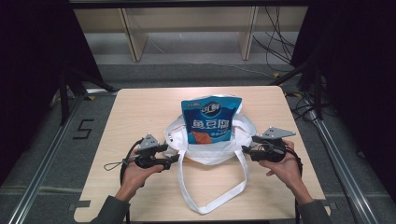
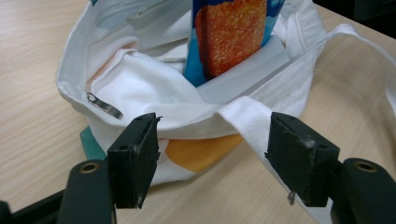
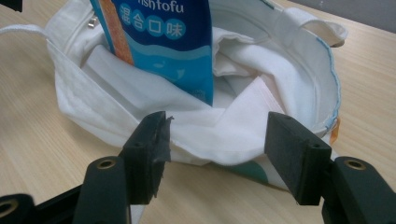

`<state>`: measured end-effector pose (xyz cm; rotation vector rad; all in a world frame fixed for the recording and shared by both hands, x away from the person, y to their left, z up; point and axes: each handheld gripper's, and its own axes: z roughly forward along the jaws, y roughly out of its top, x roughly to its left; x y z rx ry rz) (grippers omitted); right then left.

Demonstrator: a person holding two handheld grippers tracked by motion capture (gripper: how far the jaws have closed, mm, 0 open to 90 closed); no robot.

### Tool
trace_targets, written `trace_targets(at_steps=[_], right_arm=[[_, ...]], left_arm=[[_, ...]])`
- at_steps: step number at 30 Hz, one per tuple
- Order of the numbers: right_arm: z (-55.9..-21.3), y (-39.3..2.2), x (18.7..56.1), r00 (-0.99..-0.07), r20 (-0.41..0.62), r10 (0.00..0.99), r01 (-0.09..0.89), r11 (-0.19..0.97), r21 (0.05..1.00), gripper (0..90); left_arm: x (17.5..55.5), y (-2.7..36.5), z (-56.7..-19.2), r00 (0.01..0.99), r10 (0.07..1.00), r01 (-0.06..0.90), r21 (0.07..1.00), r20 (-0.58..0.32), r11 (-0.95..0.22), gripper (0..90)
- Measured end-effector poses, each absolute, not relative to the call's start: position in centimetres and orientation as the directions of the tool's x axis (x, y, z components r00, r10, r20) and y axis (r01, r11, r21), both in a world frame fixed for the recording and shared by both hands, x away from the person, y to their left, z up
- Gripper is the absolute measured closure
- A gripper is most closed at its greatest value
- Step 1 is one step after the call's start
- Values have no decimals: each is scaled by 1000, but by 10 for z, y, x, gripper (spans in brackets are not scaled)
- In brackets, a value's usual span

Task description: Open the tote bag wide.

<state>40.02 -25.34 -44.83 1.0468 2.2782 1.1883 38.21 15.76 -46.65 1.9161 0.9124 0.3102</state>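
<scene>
Your left tool [image 1: 172, 156] and right tool [image 1: 246, 150], both jaws apart and gripping nothing, flank the white cloth tote bag [image 1: 212, 151], whose blue snack packet [image 1: 210, 120] stands upright between them.

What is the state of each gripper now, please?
Left gripper: open, jaws either side of the white tote bag rim, holding nothing.
Right gripper: open at the bag's rim, holding nothing.

Overhead; two close views sharing bag [image 1: 210, 151]
</scene>
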Motion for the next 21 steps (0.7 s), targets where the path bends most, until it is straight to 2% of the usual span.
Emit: trace_targets(at_steps=[10,21], right_arm=[[-444,-254,390,-668,15,744,434,373,820,396],[-448,-252,378,-678,16,735,435,384,815,380]], left_arm=[[358,160,-461,704,697,433,859,-133,-274,317],[341,157,-474,718,685,426,856,-122,-294,290]])
